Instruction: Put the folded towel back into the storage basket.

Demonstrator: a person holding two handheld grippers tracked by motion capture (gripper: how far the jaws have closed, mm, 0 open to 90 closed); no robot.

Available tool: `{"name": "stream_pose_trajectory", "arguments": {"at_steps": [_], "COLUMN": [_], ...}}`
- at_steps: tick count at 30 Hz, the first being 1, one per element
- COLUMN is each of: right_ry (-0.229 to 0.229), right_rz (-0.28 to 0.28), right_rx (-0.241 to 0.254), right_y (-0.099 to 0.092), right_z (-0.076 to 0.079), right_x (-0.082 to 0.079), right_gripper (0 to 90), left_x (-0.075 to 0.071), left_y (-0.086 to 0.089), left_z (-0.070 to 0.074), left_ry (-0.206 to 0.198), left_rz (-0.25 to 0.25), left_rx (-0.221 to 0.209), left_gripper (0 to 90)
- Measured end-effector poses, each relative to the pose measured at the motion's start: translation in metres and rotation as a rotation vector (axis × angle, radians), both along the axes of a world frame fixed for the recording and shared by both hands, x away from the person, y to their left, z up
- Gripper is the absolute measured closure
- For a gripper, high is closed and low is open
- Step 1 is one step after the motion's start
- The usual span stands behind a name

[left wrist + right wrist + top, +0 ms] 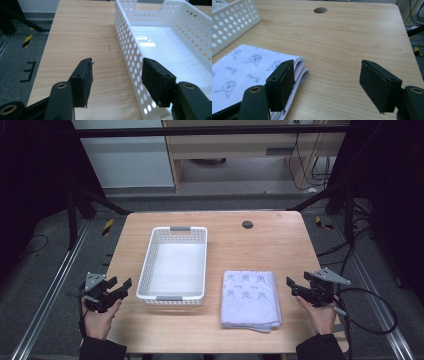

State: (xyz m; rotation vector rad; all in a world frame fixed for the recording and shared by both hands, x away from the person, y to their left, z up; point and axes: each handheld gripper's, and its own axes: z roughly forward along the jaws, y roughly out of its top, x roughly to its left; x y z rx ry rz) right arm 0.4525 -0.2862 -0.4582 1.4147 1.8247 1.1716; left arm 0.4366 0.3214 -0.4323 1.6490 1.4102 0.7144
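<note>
High view: a folded towel (250, 299) lay flat on the near right of the wooden table (280, 240), just right of an empty white basket (173, 265), the two apart. The left gripper (124, 286) waited at the near left table edge with jaws spread, aimed at the basket's near left corner, gripping nothing. The right gripper (290, 283) hovered just right of the towel, jaws likewise spread and empty. In the right gripper view its left jaw overlapped the towel's folded edge (299, 67); contact could not be judged. This placement suggested that the towel was laid ready for transfer into the basket.
</note>
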Motion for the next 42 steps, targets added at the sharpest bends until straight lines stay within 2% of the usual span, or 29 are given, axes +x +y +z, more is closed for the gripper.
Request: {"name": "stream_pose_trajectory", "arguments": {"at_steps": [2, 7, 10, 13, 16, 20, 26, 32, 33, 36, 38, 39, 42], "right_ry": [-0.003, -0.014, -0.038, -0.052, -0.063, -0.056, -0.044, -0.060, -0.061, -0.059, -0.056, -0.064, -0.059], "right_rz": [0.005, 0.019, 0.035, 0.038, 0.055, 0.064, 0.065, 0.073, 0.078, 0.100, 0.111, 0.122, 0.134], "right_rx": [0.019, -0.003, -0.012, -0.033, -0.020, -0.001, 0.010, 0.012, 0.010, -0.008, -0.016, -0.025, -0.029], "right_y": [0.000, 0.003, 0.005, 0.007, 0.008, 0.008, 0.007, 0.011, 0.013, 0.019, 0.022, 0.027, 0.032], "right_z": [0.002, 0.005, 0.008, 0.012, 0.018, 0.024, 0.036, 0.053, 0.056, 0.062, 0.064, 0.066, 0.067], "right_x": [-0.001, 0.000, -0.002, -0.003, -0.005, -0.006, -0.002, 0.002, 0.002, 0.005, 0.007, 0.008, 0.012], "right_gripper": [27.8, 26.8, 28.4, 32.4, 34.7, 35.0, 35.2, 34.5, 34.8, 35.3, 35.5, 36.3, 36.2], "left_x": [-0.001, -0.003, -0.004, -0.004, -0.004, -0.004, 0.000, 0.002, 0.002, 0.004, 0.004, 0.004, 0.005], "left_y": [-0.005, -0.015, -0.023, -0.027, -0.031, -0.042, -0.067, -0.098, -0.098, -0.121, -0.127, -0.138, -0.154], "left_z": [0.005, 0.013, 0.017, 0.019, 0.021, 0.025, 0.036, 0.047, 0.047, 0.049, 0.049, 0.050, 0.048], "left_ry": [-0.016, -0.033, -0.041, -0.044, -0.040, -0.043, -0.056, -0.071, -0.071, -0.073, -0.071, -0.072, -0.070], "left_rz": [-0.018, -0.053, -0.071, -0.079, -0.083, -0.104, -0.153, -0.211, -0.211, -0.255, -0.267, -0.288, -0.319], "left_rx": [0.005, -0.003, 0.004, -0.009, -0.017, -0.011, -0.010, -0.013, -0.013, -0.011, -0.013, -0.013, -0.022], "left_gripper": [38.5, 36.6, 36.2, 38.8, 41.2, 42.8, 42.8, 42.8, 42.9, 43.0, 43.1, 43.1, 43.2]}}
